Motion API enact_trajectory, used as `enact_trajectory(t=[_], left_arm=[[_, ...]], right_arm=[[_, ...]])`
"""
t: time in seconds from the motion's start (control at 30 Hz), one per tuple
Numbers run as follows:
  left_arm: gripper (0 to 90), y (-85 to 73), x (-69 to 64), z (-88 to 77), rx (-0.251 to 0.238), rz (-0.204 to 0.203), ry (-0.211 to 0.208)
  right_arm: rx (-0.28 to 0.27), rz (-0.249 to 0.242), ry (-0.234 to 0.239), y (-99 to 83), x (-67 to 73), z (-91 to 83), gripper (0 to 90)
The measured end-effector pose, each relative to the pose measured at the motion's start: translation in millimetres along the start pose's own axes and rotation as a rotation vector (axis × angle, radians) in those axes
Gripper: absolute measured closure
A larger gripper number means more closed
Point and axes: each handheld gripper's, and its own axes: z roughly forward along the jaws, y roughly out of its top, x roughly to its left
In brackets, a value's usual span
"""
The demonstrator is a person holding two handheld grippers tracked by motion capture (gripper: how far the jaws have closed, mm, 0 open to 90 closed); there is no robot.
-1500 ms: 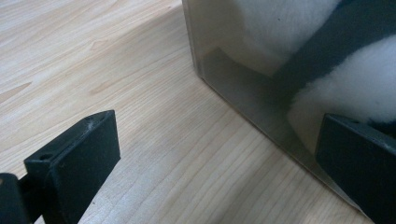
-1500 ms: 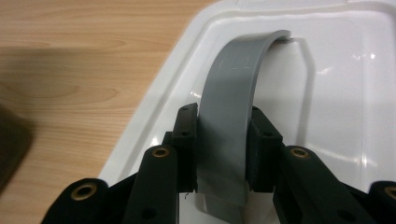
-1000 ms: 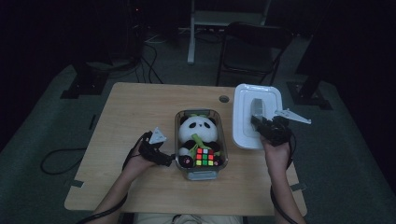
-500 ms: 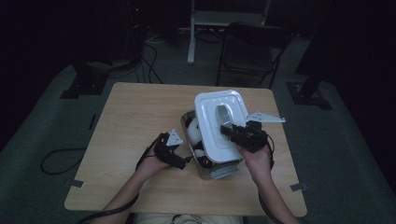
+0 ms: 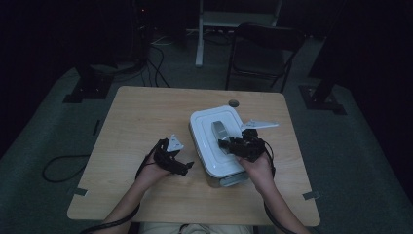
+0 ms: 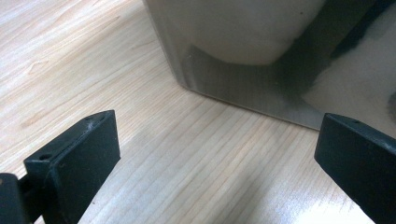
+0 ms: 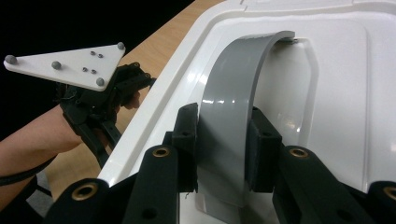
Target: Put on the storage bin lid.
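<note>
Right gripper (image 7: 219, 147): fingers clamped on the grey arched handle (image 7: 233, 107) of the white lid (image 5: 216, 141), which sits over the clear container (image 5: 229, 179) mid-counter (image 5: 146, 112). Left gripper (image 5: 178, 163): fingers spread wide, empty, just beside the container's wall.

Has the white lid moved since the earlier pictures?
Yes. The white lid went left from the table's right side onto the container, carried by the right gripper.

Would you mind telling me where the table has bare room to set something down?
The table is bare along its far edge behind the white lid and across its whole left half beyond the left claw. It is crowded at centre-right, where the right claw grips the lid's grey handle over the box.
</note>
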Motion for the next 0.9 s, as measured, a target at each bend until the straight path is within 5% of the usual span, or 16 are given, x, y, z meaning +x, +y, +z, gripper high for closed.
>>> enact_trajectory(t=[0.17, 0.63, 0.9], left_arm=[[0.9, -2.7, -1.5, 1.4, 0.005, -0.003, -0.003], [0.9, -3.0, -3.4, 1.8, 0.012, -0.008, 0.001], [0.9, -2.3, -3.7, -0.4, 0.007, -0.013, 0.007]], right_arm=[[0.016, 0.009, 0.041, -2.3, -6.1, 4.0, 68.8], [0.098, -0.050, 0.037, -2.7, 0.2, 15.6, 70.7], [0.103, -0.042, 0.056, -2.5, -1.7, 16.1, 71.2]])
